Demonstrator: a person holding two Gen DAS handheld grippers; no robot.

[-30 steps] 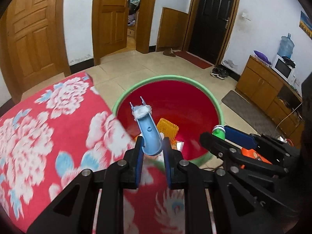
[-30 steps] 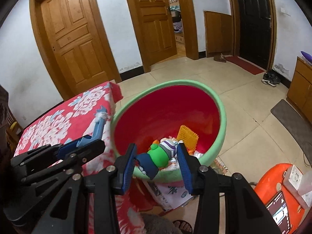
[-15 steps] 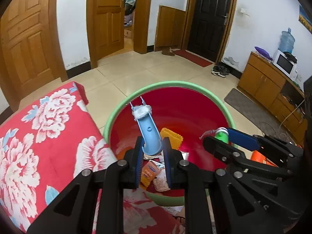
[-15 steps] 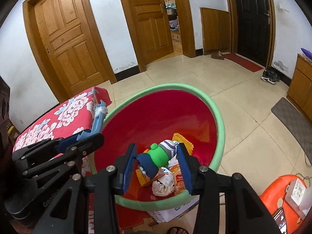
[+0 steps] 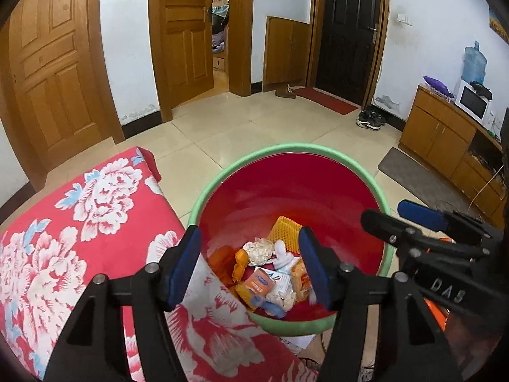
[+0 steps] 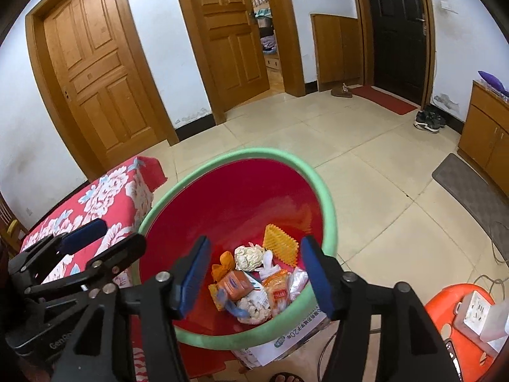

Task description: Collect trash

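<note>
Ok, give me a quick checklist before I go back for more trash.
1. Left gripper empty: ok, jaws opening, nothing between them.
2. Right gripper empty: ok, jaws opening, nothing between them.
3. Trash inside basin: ok, pile lies at the bottom.
4. Nothing hanging on the rim: ok.
5. Basin has room: ok, walls mostly bare.
6. More trash left on the table: cannot tell, only part of it shows.

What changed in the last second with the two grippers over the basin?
Both let go. The left gripper dropped its blue piece and the right gripper its green toy; their jaws are opening with nothing between them. Both also moved further over the basin. The basin and the tablecloth stayed put.
</note>
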